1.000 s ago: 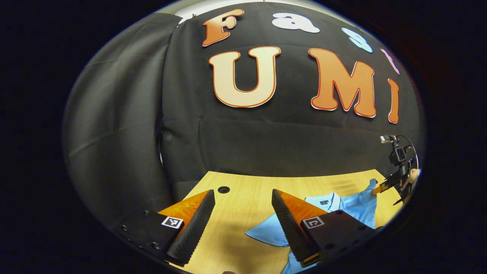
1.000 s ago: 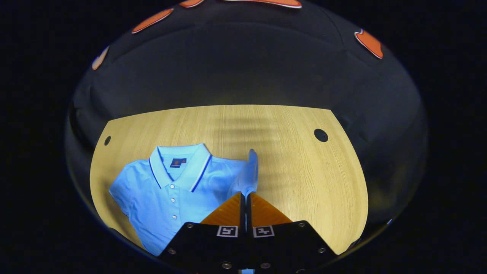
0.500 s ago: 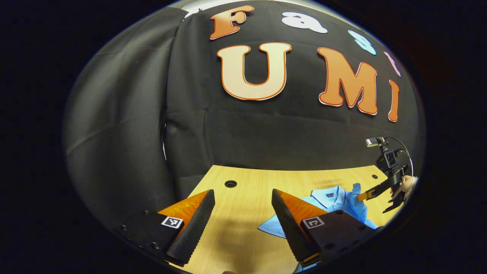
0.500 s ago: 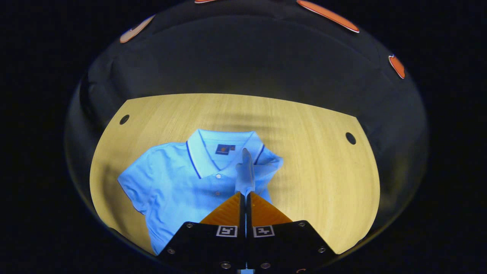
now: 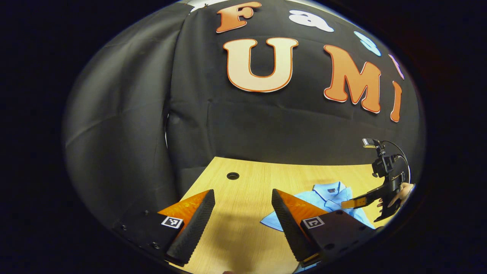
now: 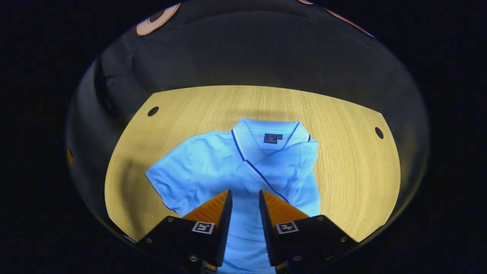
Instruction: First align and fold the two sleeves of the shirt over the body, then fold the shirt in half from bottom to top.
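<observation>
Presently one light blue polo shirt (image 6: 213, 167) lies face up on the wooden table (image 6: 342, 125), collar toward the black cloth wall (image 5: 266, 129). One sleeve (image 6: 295, 167) is folded over the body; the other sleeve (image 6: 167, 177) lies spread flat. Two round holes (image 6: 153, 111) mark the table's far corners. Right gripper (image 6: 245, 198) hangs above the shirt's middle, jaws narrowly parted, holding nothing. Left gripper (image 5: 243, 199) stands wide apart over bare table, beside the shirt. A hand (image 5: 403, 190) holds the right gripper.

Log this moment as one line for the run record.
right gripper open over shirt | right sleeve folded over body | left sleeve flat | left gripper open
</observation>
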A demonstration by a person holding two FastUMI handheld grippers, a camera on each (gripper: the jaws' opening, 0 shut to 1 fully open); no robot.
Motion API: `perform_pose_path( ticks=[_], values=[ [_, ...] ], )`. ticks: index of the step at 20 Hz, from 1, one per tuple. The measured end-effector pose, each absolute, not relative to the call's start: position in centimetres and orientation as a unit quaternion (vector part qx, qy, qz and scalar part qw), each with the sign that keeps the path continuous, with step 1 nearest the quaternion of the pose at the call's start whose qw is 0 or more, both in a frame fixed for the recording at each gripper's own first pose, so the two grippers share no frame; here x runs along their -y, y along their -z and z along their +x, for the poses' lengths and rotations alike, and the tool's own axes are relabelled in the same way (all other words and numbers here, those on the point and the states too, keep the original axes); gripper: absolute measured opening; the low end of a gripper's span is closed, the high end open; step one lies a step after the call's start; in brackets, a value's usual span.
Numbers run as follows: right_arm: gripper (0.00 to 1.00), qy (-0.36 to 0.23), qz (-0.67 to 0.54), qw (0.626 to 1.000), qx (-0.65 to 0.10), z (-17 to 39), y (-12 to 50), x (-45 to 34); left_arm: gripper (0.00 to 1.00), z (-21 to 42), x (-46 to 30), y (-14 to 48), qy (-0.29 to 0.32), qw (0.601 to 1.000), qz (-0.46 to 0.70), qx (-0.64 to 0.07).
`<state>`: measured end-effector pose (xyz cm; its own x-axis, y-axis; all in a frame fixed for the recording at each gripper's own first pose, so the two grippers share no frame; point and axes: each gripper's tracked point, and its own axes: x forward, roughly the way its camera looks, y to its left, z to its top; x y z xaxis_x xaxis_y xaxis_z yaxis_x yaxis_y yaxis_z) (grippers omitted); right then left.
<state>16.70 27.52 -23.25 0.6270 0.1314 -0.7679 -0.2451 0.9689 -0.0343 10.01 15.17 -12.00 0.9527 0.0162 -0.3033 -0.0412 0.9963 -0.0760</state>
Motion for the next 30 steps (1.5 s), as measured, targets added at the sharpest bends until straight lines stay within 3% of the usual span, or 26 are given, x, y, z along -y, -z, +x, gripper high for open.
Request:
perform_pose_path(
  ticks=[1, 2, 3, 5, 14, 27, 30],
  values=[
    [0.62, -0.108, -0.057, 0.901, -0.417, 16.6, 22.8, -27.6, 0.98, 10.1, -14.8, 12.3, -0.013, 0.986, -0.043, -0.159],
    [0.68, -0.106, -0.048, 0.903, -0.414, 16.3, 22.6, -27.3, 1.00, 10.1, -14.4, 12.6, -0.011, 0.985, -0.045, -0.165],
    [0.87, -0.103, -0.041, 0.905, -0.411, 16.2, 22.2, -26.8, 1.00, 10.2, -13.9, 12.9, -0.009, 0.984, -0.045, -0.174],
    [0.98, -0.094, -0.032, 0.909, -0.405, 16.0, 21.6, -25.7, 0.98, 10.5, -13.5, 14.3, -0.015, 0.979, -0.039, -0.202],
    [0.97, -0.064, -0.020, 0.919, -0.389, 14.5, 19.2, -18.9, 0.98, 12.5, -6.1, 24.0, 0.028, 0.911, -0.105, -0.399],
    [0.98, -0.028, 0.027, 0.909, -0.416, 12.4, 21.3, -10.3, 0.99, 14.9, -1.9, 34.3, 0.003, 0.824, -0.145, -0.547],
    [0.98, -0.027, 0.034, 0.906, -0.421, 12.2, 21.7, -9.3, 0.98, 15.1, -2.4, 34.1, -0.005, 0.828, -0.127, -0.546]
  ],
)
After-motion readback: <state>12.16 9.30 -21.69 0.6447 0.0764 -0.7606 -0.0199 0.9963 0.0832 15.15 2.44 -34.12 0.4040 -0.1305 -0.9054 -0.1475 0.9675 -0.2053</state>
